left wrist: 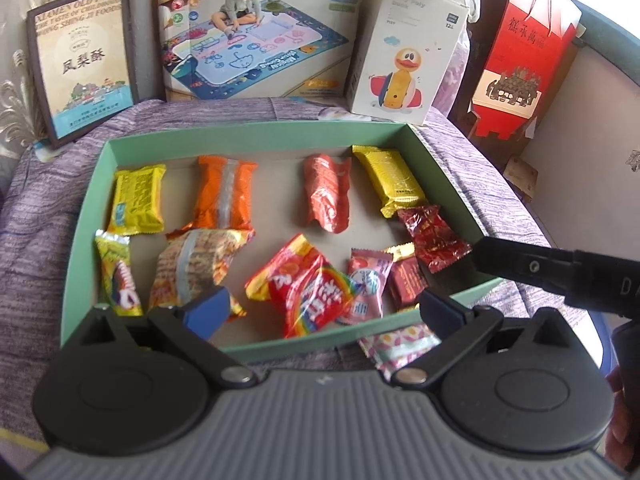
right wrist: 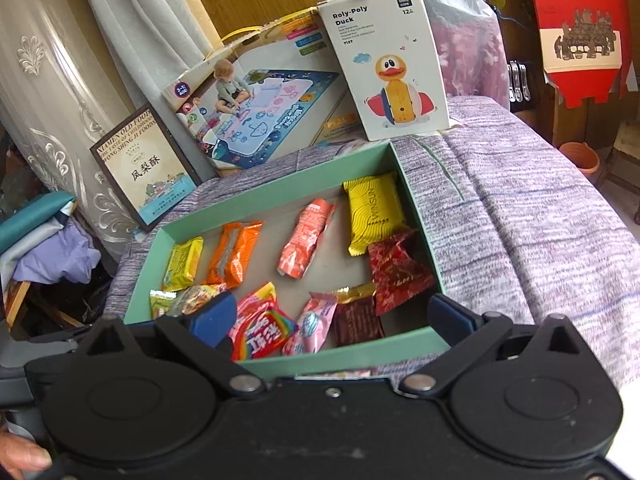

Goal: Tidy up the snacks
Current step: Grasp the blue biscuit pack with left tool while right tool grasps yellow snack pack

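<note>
A shallow green tray [left wrist: 256, 132] [right wrist: 280, 188] lies on purple cloth and holds several wrapped snacks. Among them are a yellow pack [left wrist: 138, 200], an orange pack [left wrist: 224, 196], a yellow bar [left wrist: 388, 182], a dark red packet [left wrist: 434, 238] and a rainbow candy bag [left wrist: 308, 284] [right wrist: 260, 330]. A pink flowery packet [left wrist: 400, 346] lies outside, against the tray's near rim. My left gripper [left wrist: 324, 312] hovers over the near rim, open and empty. My right gripper [right wrist: 332, 318] is open beside it, over the near right corner, holding nothing; one of its black fingers [left wrist: 516, 266] shows in the left wrist view.
Behind the tray stand a framed food box [left wrist: 80, 68], a play-mat box [left wrist: 256, 36] and a duck toy box [left wrist: 408, 56] [right wrist: 392, 64]. A red carton [left wrist: 520, 52] stands off to the right. The purple cloth [right wrist: 520, 220] stretches right of the tray.
</note>
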A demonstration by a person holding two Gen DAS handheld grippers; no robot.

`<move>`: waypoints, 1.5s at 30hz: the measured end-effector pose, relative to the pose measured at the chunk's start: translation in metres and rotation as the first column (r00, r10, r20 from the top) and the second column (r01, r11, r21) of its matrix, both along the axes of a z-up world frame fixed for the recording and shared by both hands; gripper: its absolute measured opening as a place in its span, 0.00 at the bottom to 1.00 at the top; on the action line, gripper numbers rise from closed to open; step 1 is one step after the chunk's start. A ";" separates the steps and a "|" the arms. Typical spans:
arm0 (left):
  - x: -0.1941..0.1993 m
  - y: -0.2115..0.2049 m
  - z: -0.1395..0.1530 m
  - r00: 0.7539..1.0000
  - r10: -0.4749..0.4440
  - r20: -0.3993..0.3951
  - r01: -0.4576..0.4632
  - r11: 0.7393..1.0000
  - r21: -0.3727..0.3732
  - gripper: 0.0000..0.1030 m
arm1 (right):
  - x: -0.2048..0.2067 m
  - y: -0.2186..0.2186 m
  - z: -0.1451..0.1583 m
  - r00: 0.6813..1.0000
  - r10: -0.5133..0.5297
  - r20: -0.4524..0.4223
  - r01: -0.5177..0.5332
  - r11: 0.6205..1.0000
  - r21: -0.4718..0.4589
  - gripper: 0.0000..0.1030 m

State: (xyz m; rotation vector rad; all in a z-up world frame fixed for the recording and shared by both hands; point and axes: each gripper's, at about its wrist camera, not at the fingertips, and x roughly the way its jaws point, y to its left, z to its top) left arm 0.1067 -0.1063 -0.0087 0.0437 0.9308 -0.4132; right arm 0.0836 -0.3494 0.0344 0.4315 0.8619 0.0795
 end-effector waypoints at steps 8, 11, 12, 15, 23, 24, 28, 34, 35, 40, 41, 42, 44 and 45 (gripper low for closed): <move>-0.027 0.034 0.000 0.999 0.039 0.003 -0.039 0.999 0.006 1.00 | -0.030 0.018 0.001 1.000 0.011 -0.019 -0.011 1.000 0.024 1.00; -0.038 0.051 -0.005 0.998 0.059 -0.007 -0.059 0.998 0.017 1.00 | -0.039 0.028 -0.004 0.999 0.033 -0.036 -0.032 0.999 0.030 1.00; -0.042 0.057 -0.007 0.998 0.067 -0.013 -0.066 0.998 0.024 1.00 | -0.041 0.031 -0.007 0.998 0.038 -0.045 -0.037 0.999 0.033 1.00; -0.052 0.077 -0.015 0.994 0.102 -0.028 -0.101 0.994 0.040 1.00 | -0.048 0.041 -0.015 0.996 0.058 -0.072 -0.054 0.997 0.050 1.00; -0.070 0.126 -0.047 0.973 0.206 -0.105 -0.196 0.976 0.094 1.00 | -0.062 0.054 -0.035 0.987 0.084 -0.138 -0.076 0.995 0.062 1.00; -0.070 0.128 -0.050 0.969 0.220 -0.112 -0.209 0.973 0.101 1.00 | -0.064 0.054 -0.037 0.986 0.083 -0.147 -0.075 0.995 0.063 1.00; -0.069 0.127 -0.060 0.964 0.235 -0.122 -0.221 0.968 0.123 1.00 | -0.069 0.052 -0.042 0.981 0.082 -0.173 -0.071 0.995 0.067 1.00; -0.063 0.115 -0.069 0.967 0.227 -0.117 -0.209 0.966 0.152 0.99 | -0.075 0.045 -0.047 0.978 0.070 -0.196 -0.058 0.996 0.062 1.00; -0.062 0.114 -0.071 0.967 0.226 -0.118 -0.207 0.966 0.153 0.98 | -0.076 0.045 -0.047 0.977 0.068 -0.200 -0.057 0.996 0.062 1.00; -0.065 0.105 -0.076 0.980 0.186 -0.071 -0.170 0.968 0.185 0.63 | -0.075 0.051 -0.047 0.974 0.080 -0.210 -0.070 0.996 0.054 1.00; -0.067 0.103 -0.075 0.984 0.170 -0.054 -0.157 0.969 0.190 0.54 | -0.074 0.054 -0.046 0.974 0.086 -0.209 -0.077 0.996 0.051 1.00; -0.068 0.103 -0.073 0.986 0.158 -0.049 -0.146 0.971 0.188 0.38 | -0.073 0.058 -0.045 0.974 0.094 -0.207 -0.086 0.995 0.049 1.00; -0.067 0.108 -0.071 0.986 0.154 -0.063 -0.142 0.977 0.156 0.37 | -0.070 0.067 -0.042 0.973 0.117 -0.199 -0.110 0.993 0.046 1.00; -0.067 0.112 -0.071 0.986 0.154 -0.070 -0.144 0.980 0.138 0.37 | -0.069 0.072 -0.040 0.972 0.130 -0.195 -0.124 0.991 0.045 1.00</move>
